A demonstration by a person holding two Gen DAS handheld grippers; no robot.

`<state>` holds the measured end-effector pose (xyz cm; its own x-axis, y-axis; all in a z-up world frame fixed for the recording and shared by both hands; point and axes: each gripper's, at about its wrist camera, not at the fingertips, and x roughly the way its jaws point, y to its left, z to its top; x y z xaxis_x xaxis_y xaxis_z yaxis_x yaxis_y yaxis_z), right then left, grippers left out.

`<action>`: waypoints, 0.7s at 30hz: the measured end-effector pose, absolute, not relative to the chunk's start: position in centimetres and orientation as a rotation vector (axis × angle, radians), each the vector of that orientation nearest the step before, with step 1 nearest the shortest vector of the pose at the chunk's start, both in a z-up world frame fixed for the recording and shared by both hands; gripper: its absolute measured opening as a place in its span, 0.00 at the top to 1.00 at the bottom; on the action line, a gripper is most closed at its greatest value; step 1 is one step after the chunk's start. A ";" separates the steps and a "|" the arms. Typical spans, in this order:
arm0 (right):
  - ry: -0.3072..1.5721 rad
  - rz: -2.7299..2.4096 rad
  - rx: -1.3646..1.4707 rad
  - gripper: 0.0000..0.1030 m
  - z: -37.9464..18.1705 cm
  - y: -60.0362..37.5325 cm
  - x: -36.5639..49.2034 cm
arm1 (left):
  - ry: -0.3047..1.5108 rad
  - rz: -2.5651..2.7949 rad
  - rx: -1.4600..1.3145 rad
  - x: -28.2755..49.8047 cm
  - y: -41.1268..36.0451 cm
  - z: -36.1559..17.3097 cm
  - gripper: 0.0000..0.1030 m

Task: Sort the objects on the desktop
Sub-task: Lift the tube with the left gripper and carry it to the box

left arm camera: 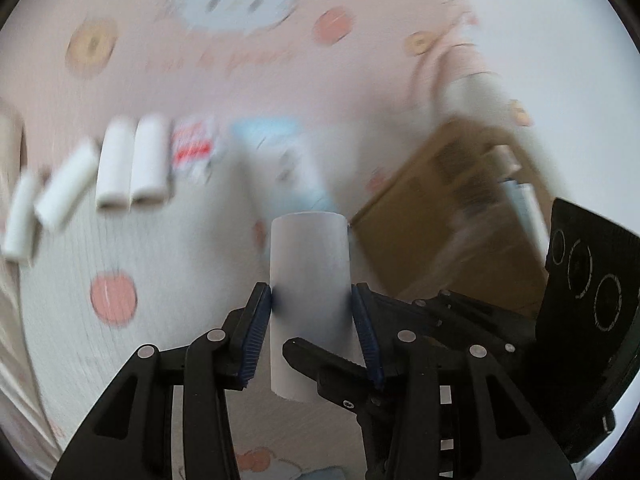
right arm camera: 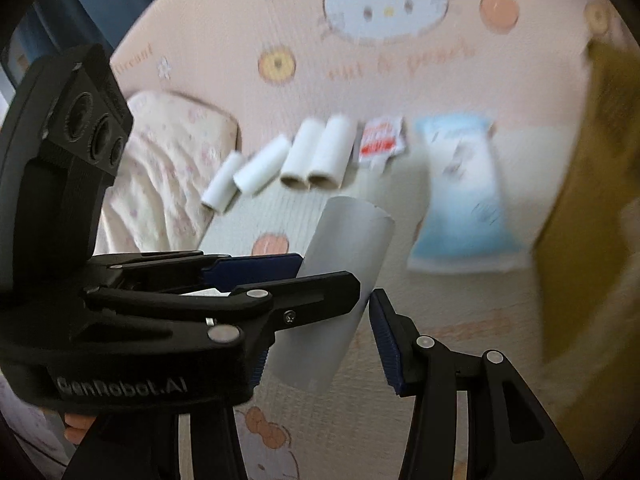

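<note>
My left gripper (left arm camera: 311, 300) is shut on a white paper roll (left arm camera: 308, 272), held above the mat. The right gripper's black fingers cross in front of the roll's lower part in the left wrist view. In the right wrist view the same roll (right arm camera: 340, 280) sits tilted between my right gripper's (right arm camera: 316, 320) blue pads, with a small gap at the right pad (right arm camera: 386, 344); the left gripper (right arm camera: 256, 272) clamps it from the left. Several white rolls (left arm camera: 132, 160) lie in a row on the mat, also in the right wrist view (right arm camera: 316, 156).
A red-and-white packet (right arm camera: 380, 140) and a light blue tissue pack (right arm camera: 464, 196) lie beside the rolls on the pink cartoon mat (right arm camera: 240, 40). A brown cardboard box (left arm camera: 452, 208) stands at the right. A floral cushion (right arm camera: 168, 160) lies at the left.
</note>
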<state>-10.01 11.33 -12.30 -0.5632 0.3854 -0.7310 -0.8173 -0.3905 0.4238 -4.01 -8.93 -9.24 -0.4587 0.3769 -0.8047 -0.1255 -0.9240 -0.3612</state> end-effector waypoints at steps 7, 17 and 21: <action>0.821 1.995 -0.569 0.56 -5.0 10.5 -5.9 | -0.240 2.472 -1.182 -4.3 -5.2 -1.9 0.56; 0.684 1.921 -0.537 0.56 0.4 11.2 -0.2 | -0.147 2.406 -1.097 -8.5 1.5 1.5 0.56; 0.705 1.883 -0.623 0.56 0.0 12.8 2.6 | -0.102 2.346 -1.121 -10.5 4.4 1.3 0.56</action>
<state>2.58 12.85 0.04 -0.3770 0.6201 -0.6880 -0.9195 -0.3401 0.1973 -10.46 4.37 1.27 -0.5133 0.4942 -0.7016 -0.4313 -0.8553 -0.2870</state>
